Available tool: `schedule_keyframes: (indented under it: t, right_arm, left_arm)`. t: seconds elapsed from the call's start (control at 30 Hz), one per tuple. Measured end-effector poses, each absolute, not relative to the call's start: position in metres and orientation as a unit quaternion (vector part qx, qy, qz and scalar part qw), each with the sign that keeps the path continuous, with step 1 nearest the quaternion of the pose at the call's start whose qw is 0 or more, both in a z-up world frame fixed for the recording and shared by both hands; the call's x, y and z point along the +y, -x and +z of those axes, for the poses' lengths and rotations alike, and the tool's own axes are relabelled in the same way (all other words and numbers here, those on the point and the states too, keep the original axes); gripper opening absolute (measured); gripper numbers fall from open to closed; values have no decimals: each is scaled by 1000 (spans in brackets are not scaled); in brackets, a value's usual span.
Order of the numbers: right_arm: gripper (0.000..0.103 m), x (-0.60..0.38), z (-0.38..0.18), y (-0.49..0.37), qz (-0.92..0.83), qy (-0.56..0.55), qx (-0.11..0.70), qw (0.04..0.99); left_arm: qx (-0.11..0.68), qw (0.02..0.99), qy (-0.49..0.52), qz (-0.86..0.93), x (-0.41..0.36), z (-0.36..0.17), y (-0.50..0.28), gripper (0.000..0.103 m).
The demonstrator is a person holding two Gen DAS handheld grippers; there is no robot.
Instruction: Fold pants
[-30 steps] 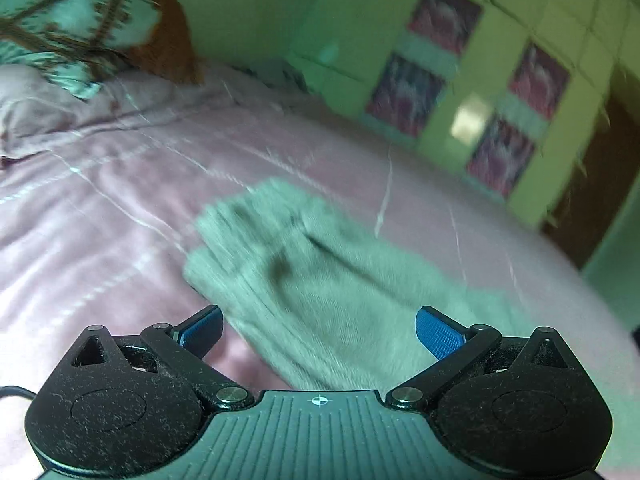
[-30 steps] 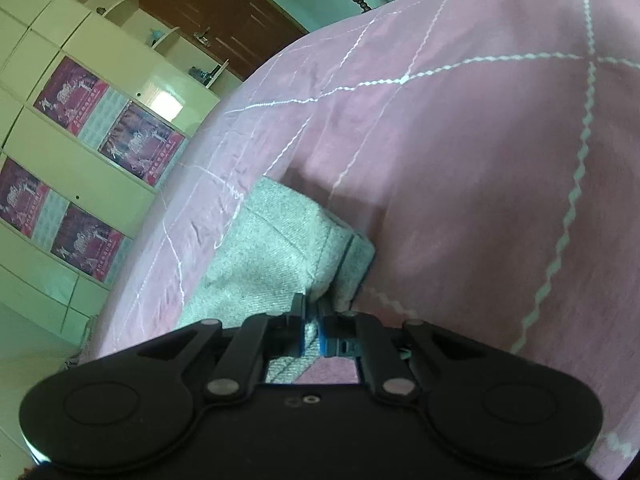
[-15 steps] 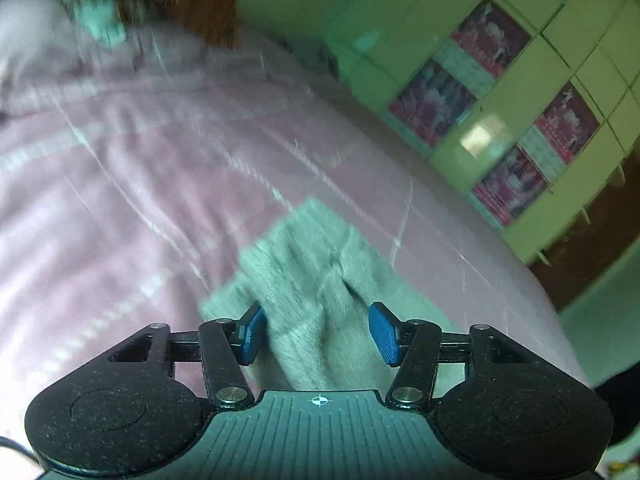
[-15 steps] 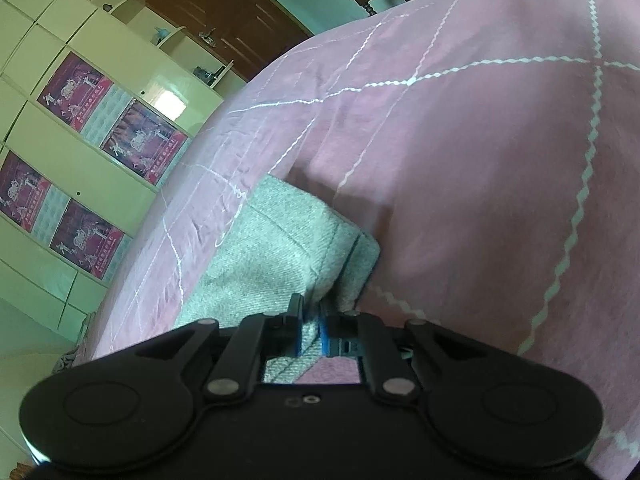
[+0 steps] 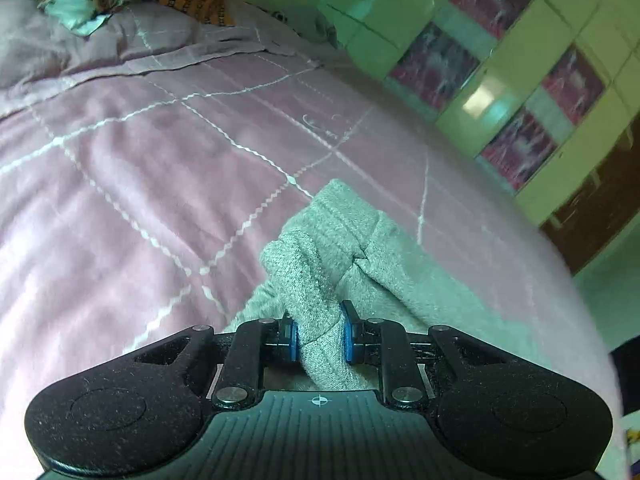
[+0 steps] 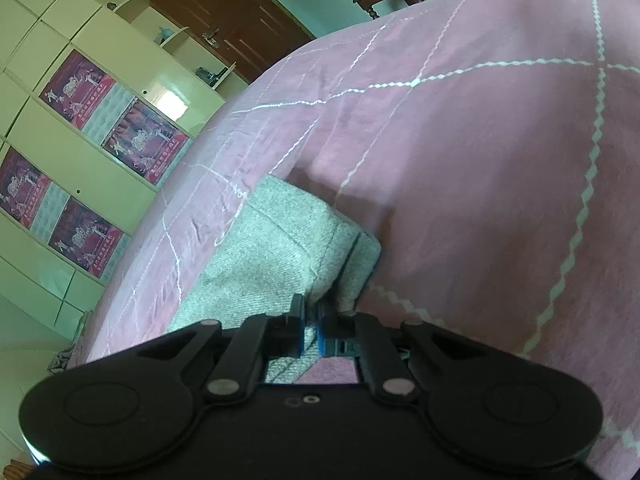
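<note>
Both hand-held grippers pinch the gray pants on the pink bed.

The left hand-held gripper (image 5: 319, 338) squeezes a bunched fold of the pants (image 5: 320, 276); the right hand-held gripper (image 6: 311, 334) is clamped on their edge, on the bed (image 6: 480, 160).

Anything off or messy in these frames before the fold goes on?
Nothing damaged or spilled. The grey pants are bunched into a ridge where the left gripper pinches them, expected mid-fold. The right gripper clamps another edge. The pink bedspread is only lightly wrinkled.
</note>
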State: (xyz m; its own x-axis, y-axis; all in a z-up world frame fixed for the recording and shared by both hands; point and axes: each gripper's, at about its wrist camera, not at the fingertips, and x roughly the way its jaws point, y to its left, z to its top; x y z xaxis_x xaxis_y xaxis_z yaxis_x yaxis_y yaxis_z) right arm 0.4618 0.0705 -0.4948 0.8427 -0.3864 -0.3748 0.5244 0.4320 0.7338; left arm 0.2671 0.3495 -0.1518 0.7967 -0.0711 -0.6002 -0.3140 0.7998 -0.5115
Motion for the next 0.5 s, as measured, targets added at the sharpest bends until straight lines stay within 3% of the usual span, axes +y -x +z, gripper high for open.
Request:
schedule_keyframes:
  t: [0.17,0.27,0.4,0.5]
  right_arm:
    - [5,69,-492,-464,-265,-452,78,848]
    - [4,74,-484,-455,-250,-434,36,865]
    - [4,68,-488,-466,-283,-437,83,850]
    - [4,71,-488,-459,-274,-440,58,853]
  left_arm:
    - [310,901,297,67,350,-151,-266,21]
    - [311,903,289,66,351,-151,-267,21]
    - [307,901,297,69,344,-146,-250,21]
    - [308,902,294,70,343,-145,-250,22]
